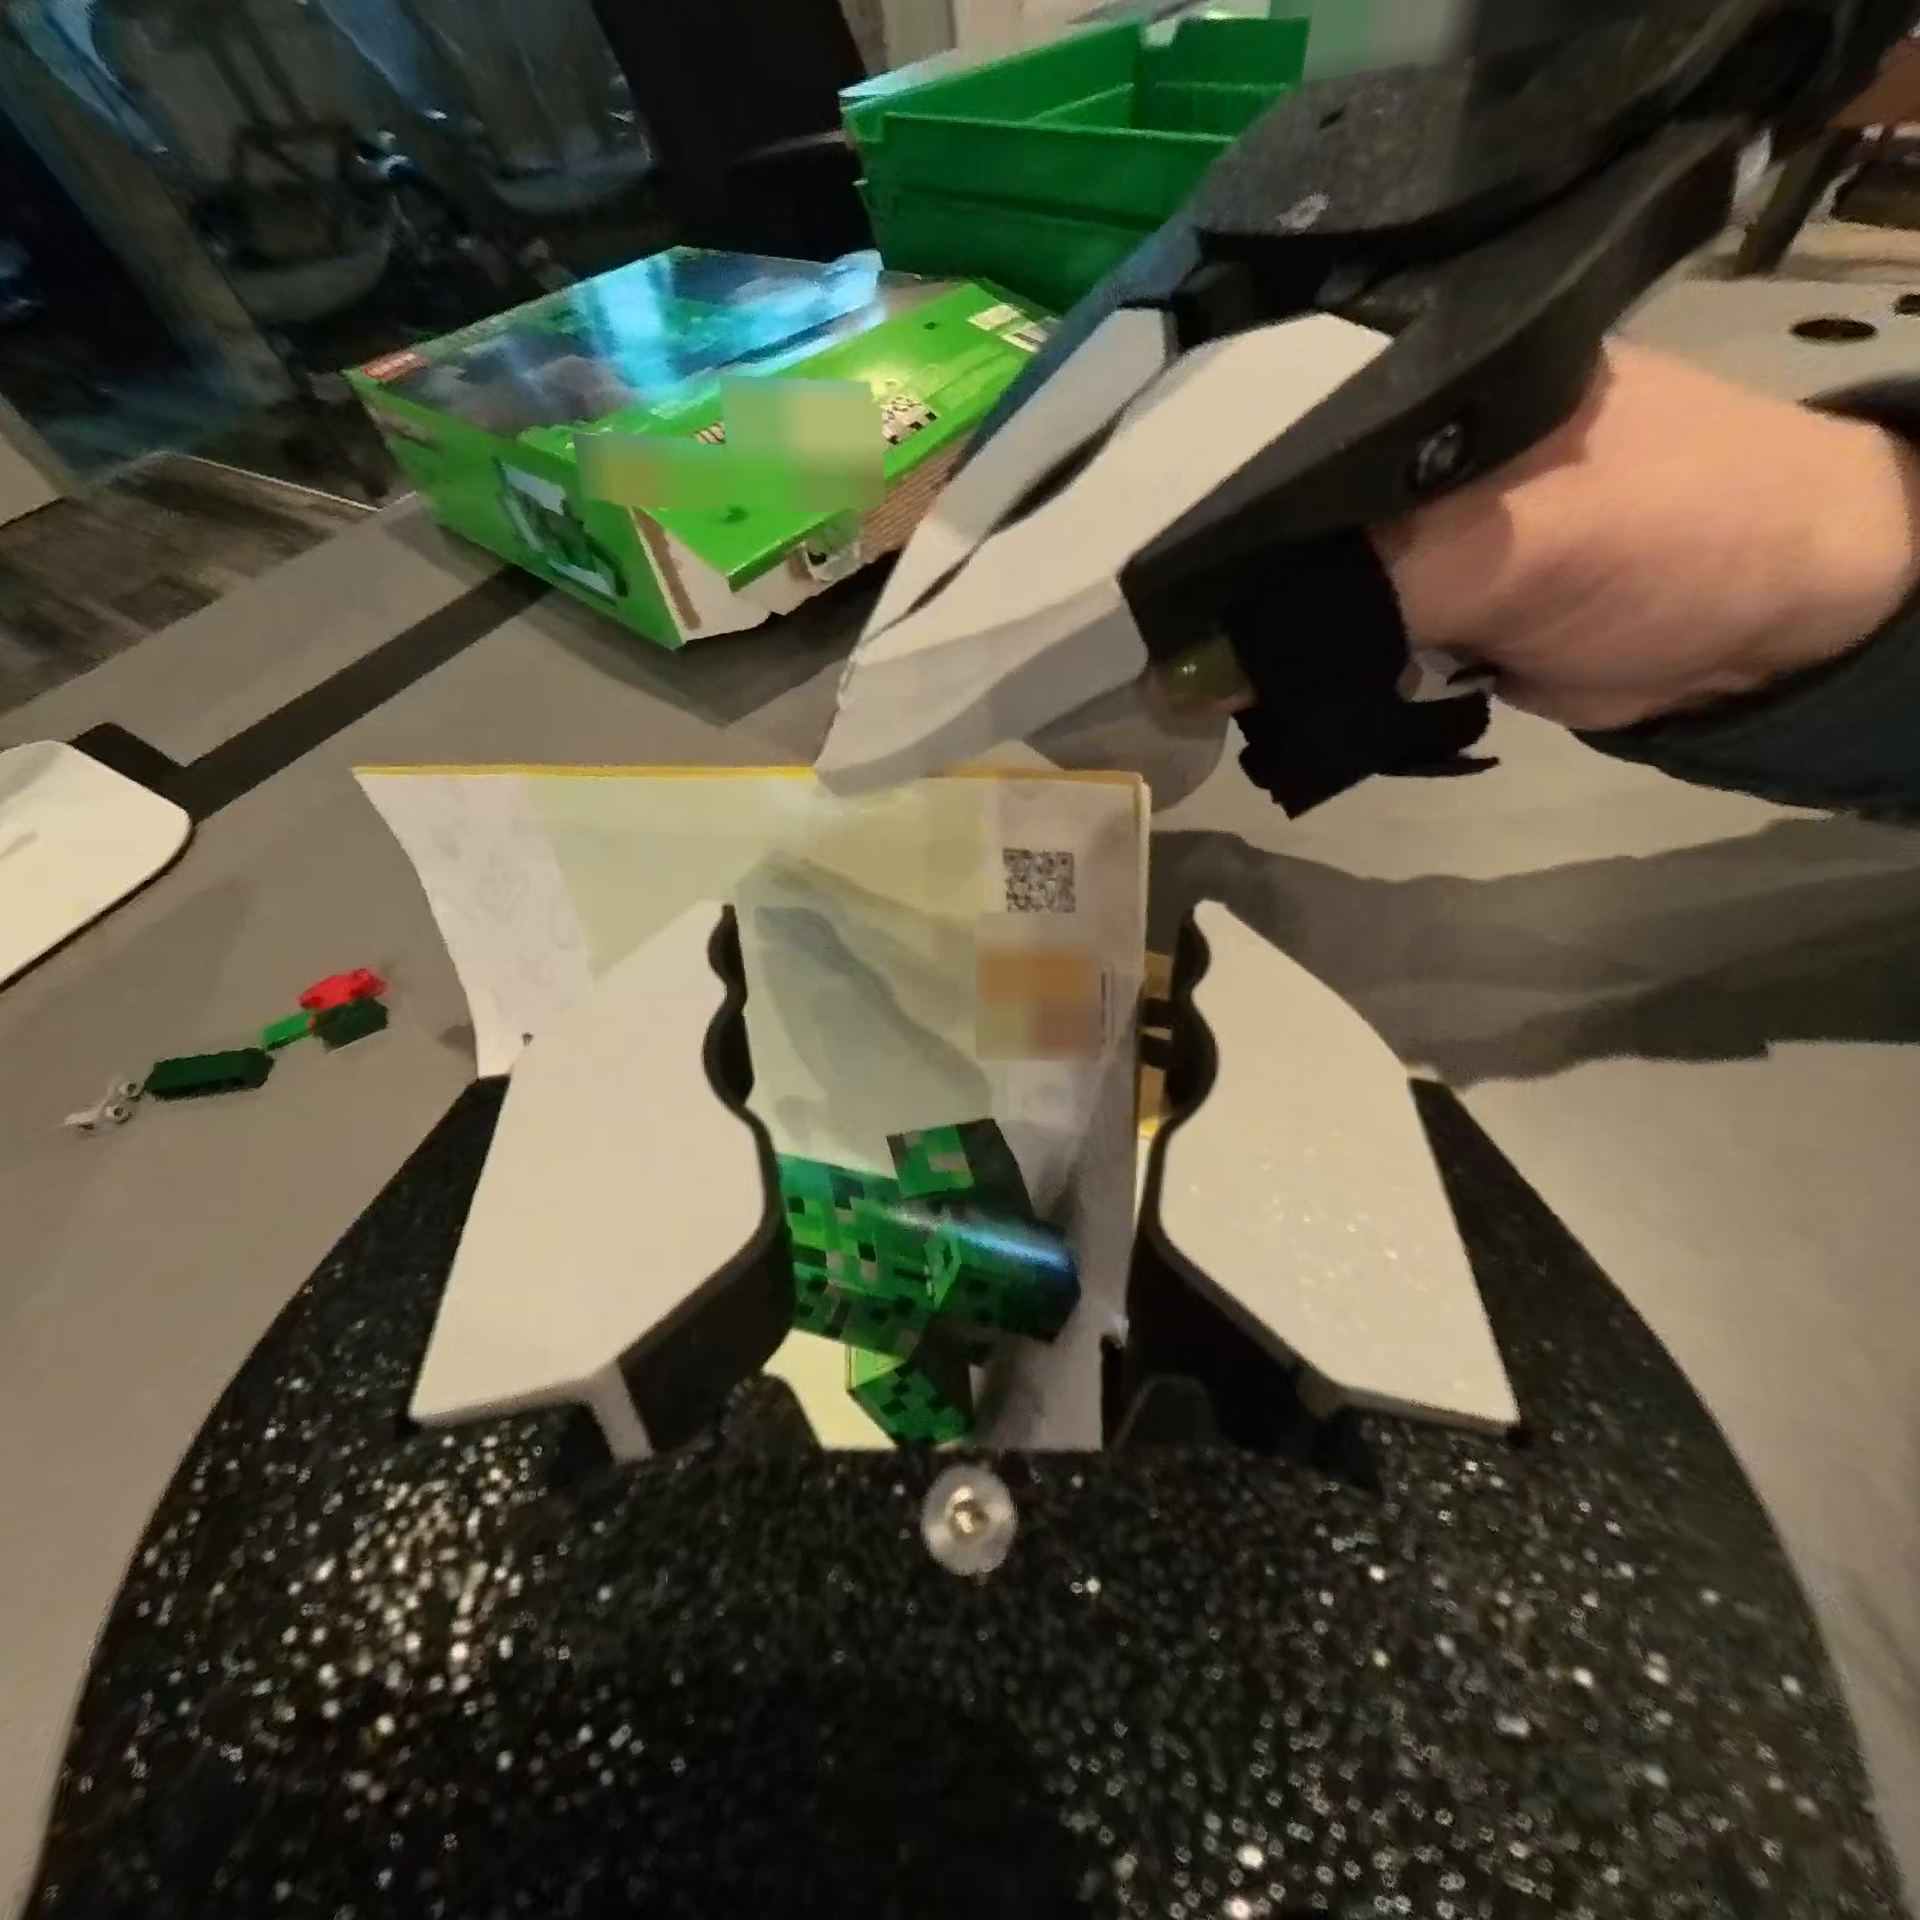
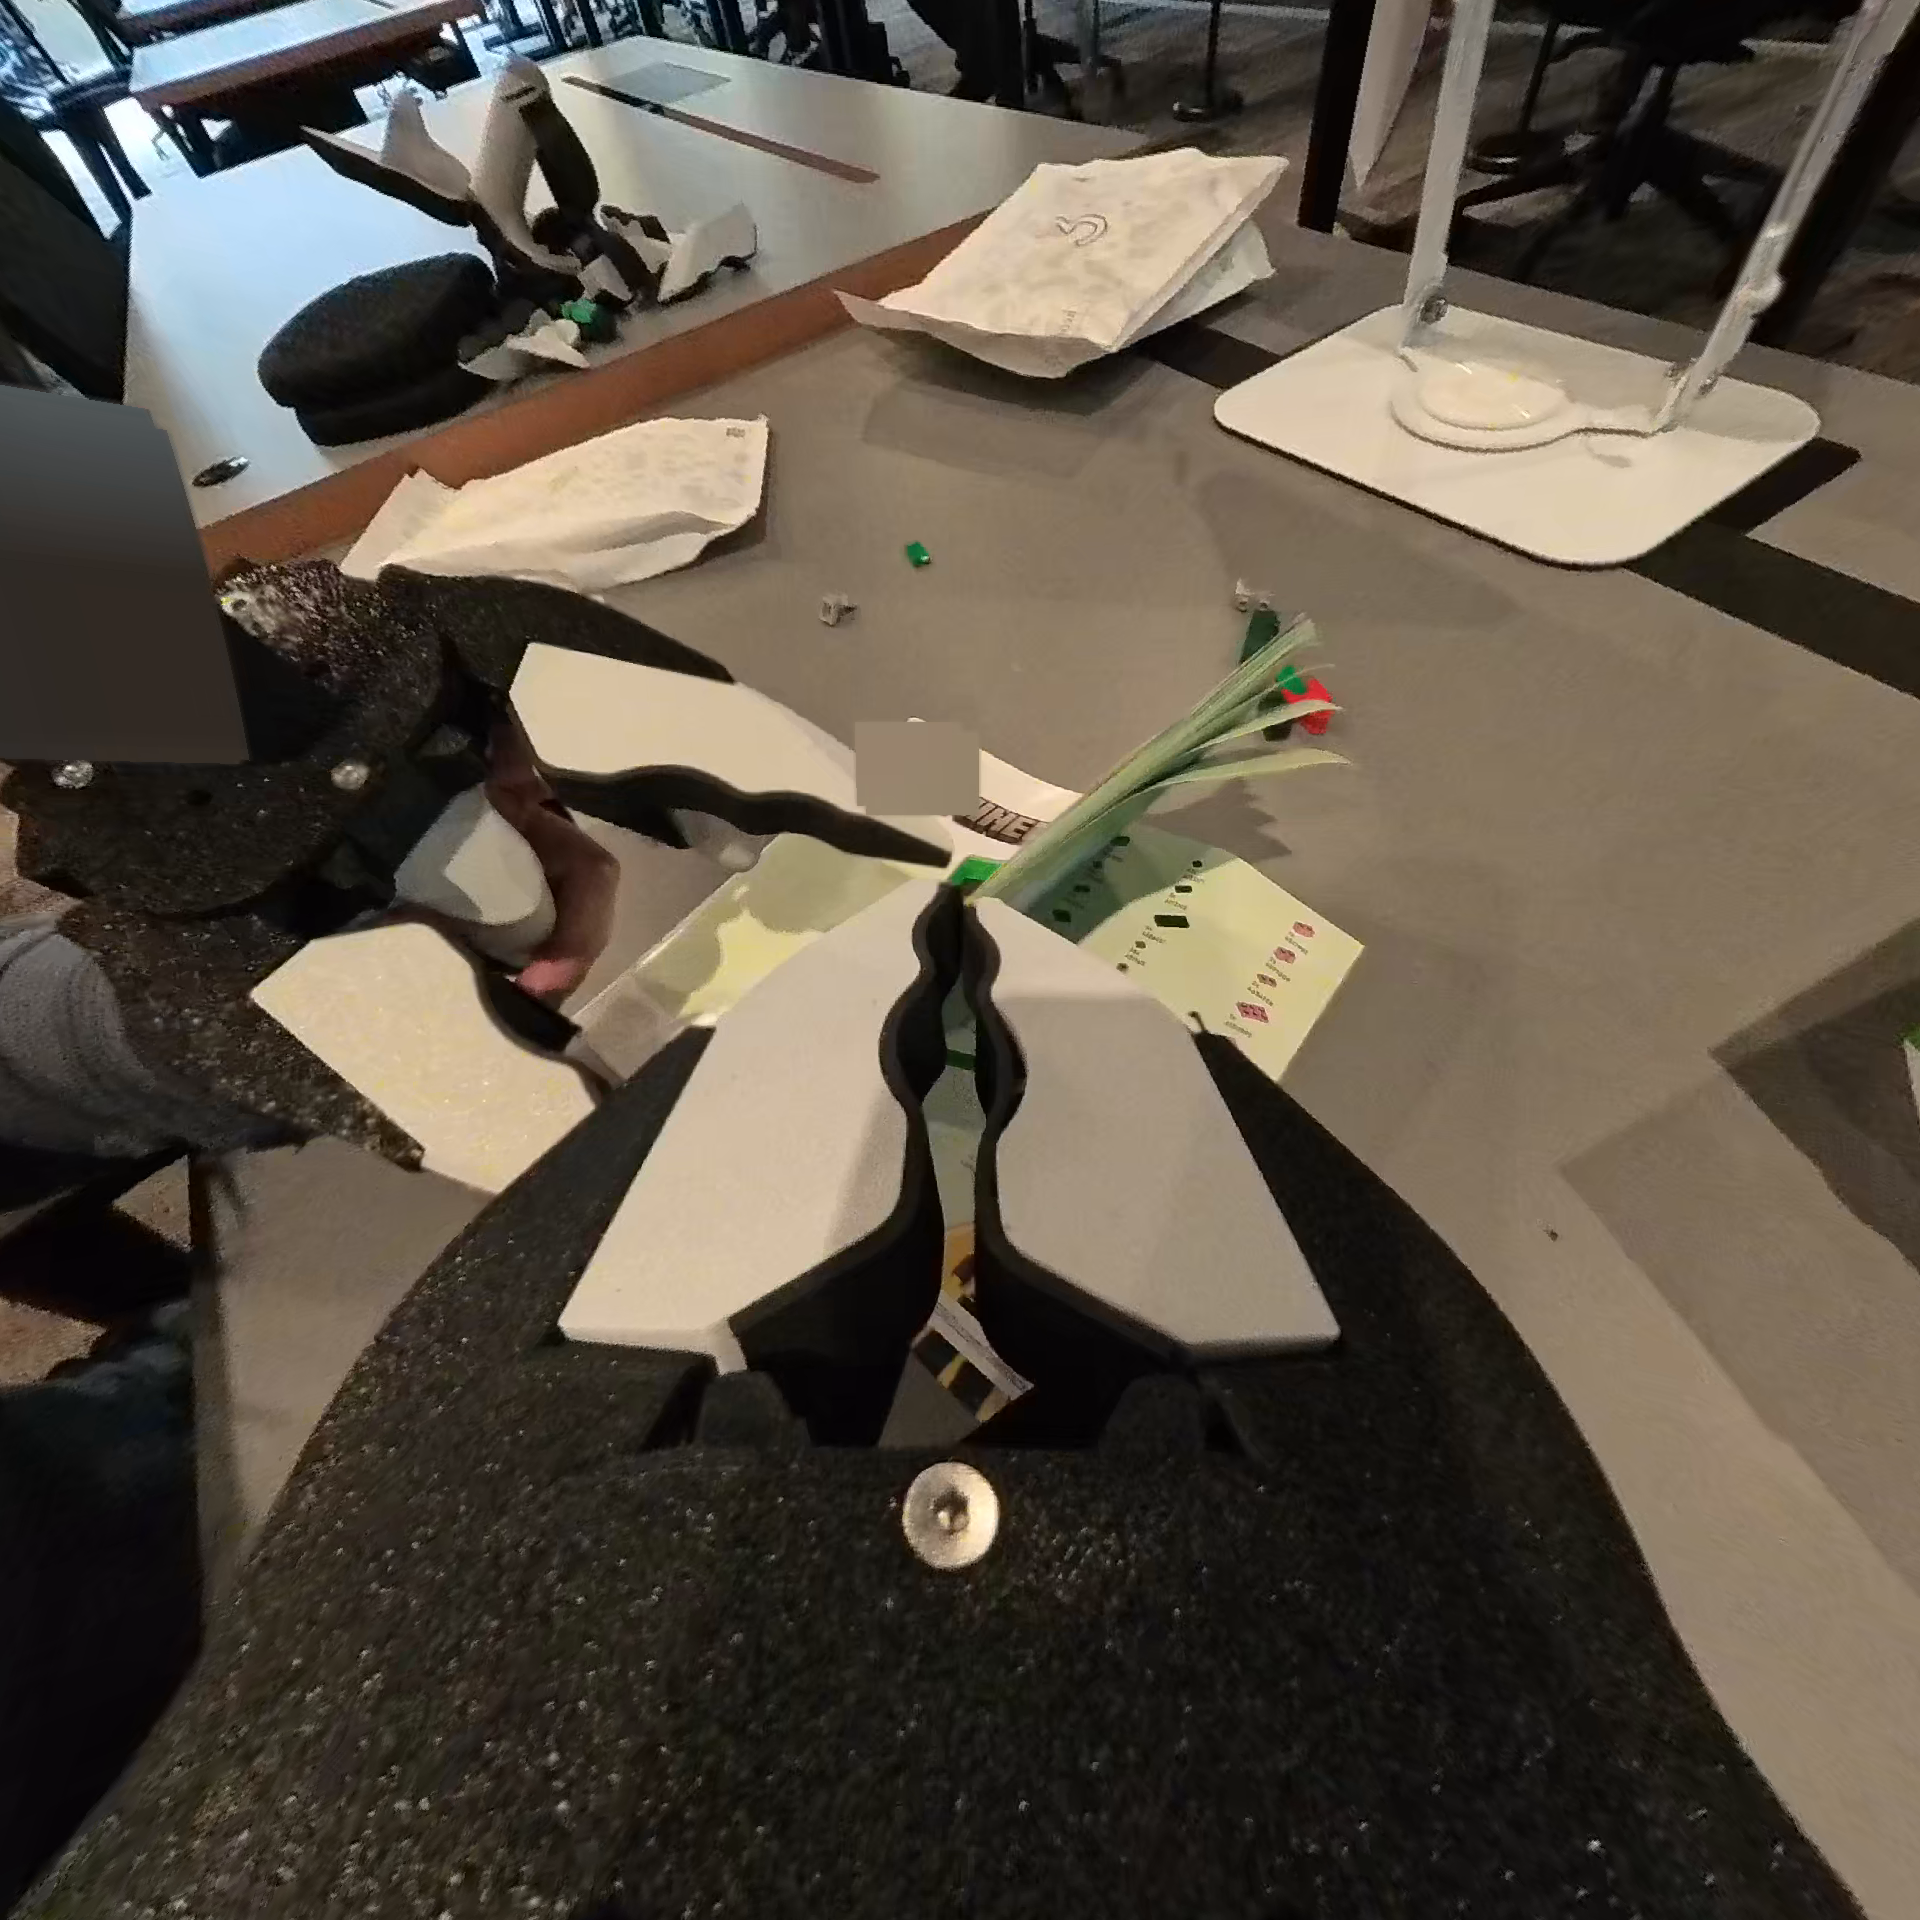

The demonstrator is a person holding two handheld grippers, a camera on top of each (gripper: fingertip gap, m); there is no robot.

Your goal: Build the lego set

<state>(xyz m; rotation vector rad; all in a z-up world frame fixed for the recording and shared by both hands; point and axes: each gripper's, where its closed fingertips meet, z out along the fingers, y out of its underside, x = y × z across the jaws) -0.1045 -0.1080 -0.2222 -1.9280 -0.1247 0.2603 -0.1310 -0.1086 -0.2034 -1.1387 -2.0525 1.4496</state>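
The instruction booklet (image 1: 644, 862) lies open on the grey table. My left gripper (image 1: 956, 935) is open, its fingers spread wide over the booklet's near part, where a page shows a green pixelled figure (image 1: 914, 1268). My right gripper (image 1: 862, 748) comes in from the upper right and is shut on the booklet's far edge. In the right wrist view my right gripper (image 2: 958, 904) pinches some pages while other pages (image 2: 1153, 764) fan upward; the booklet (image 2: 1226, 935) lies beneath. The left gripper (image 2: 758, 951) shows open at the left.
Loose bricks lie left of the booklet: a red one (image 1: 343, 982), dark green ones (image 1: 208, 1070) and small grey ones (image 1: 104, 1112). A green set box (image 1: 675, 447) and green bins (image 1: 1039, 156) stand behind. Torn paper bags (image 2: 582, 499) and a white lamp base (image 2: 1507, 436) sit farther off. My left and right fingertips are right by each other.
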